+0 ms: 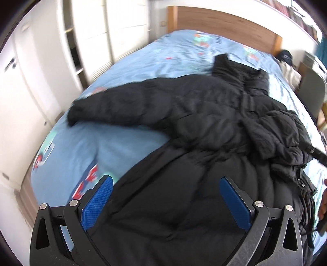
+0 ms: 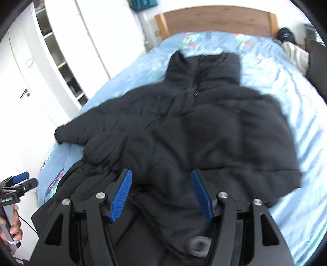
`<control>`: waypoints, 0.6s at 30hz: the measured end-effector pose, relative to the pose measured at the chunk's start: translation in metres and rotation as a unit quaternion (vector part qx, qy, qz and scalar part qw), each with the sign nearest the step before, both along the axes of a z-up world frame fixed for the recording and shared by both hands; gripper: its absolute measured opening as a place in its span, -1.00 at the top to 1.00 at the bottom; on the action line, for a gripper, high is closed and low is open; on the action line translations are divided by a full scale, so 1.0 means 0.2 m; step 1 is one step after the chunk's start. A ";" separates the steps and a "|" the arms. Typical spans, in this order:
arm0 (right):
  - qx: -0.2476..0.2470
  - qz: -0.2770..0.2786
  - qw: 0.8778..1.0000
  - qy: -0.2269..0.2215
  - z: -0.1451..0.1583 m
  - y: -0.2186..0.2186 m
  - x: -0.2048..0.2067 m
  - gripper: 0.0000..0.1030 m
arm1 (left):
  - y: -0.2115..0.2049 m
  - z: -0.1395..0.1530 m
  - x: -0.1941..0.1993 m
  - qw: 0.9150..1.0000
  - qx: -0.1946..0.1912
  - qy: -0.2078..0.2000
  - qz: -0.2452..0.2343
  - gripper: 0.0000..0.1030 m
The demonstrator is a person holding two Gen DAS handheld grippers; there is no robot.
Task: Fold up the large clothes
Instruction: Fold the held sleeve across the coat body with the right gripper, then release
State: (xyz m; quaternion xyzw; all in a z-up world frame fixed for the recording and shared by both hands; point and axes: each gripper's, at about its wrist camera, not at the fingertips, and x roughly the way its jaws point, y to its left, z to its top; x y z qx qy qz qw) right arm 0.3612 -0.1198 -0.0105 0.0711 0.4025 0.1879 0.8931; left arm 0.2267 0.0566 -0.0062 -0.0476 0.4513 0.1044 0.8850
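One black puffy quilted coat [image 2: 184, 131] lies on the blue printed bedsheet [image 2: 286, 114], collar toward the wooden headboard [image 2: 214, 18], long axis running straight ahead of both claws. Left gripper [image 1: 165, 202] open, empty, over the hem. Right gripper [image 2: 161, 196] half open, nothing pinched. Outstretched sleeve [image 1: 114, 106] nearer the left. Left view alone shows the bunched sleeve [image 1: 276, 133].

free sheet: bare light-blue printed bed sheet [image 1: 126, 67] at upper left of the left wrist view and down the right side of the right wrist view.
main obstacle: puffy black quilted jacket [image 2: 204, 133] fills centre.
far edge: wooden headboard [image 2: 216, 18].
left side: white wardrobe [image 1: 40, 61] close by the bed.
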 end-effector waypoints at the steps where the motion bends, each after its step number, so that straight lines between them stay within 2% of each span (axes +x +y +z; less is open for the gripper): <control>1: -0.005 -0.015 1.000 -0.007 0.02 -0.07 0.00 -0.15 | -0.08 0.00 0.06 1.000 0.000 -0.004 -0.015 -0.98; 5: -0.059 -0.081 0.995 -0.018 0.01 -0.32 0.07 -0.15 | -0.38 -0.03 0.27 0.997 -0.013 -0.017 -0.076 -0.98; 10: -0.059 -0.127 0.990 -0.009 -0.10 -0.51 0.18 -0.15 | -0.77 -0.14 0.61 0.990 -0.037 -0.014 -0.136 -0.98; 12: -0.050 -0.130 0.990 -0.003 -0.15 -0.53 0.22 -0.15 | -0.89 -0.21 0.75 0.988 -0.031 -0.015 -0.148 -0.98; 16: -0.056 -0.123 0.991 0.002 -0.24 -0.51 0.27 -0.15 | -0.95 -0.41 0.93 0.988 -0.013 0.005 -0.154 -0.99; 18: -0.059 -0.115 0.992 0.003 -0.26 -0.50 0.27 -0.15 | -0.90 -0.46 0.93 0.988 -0.016 0.005 -0.154 -0.99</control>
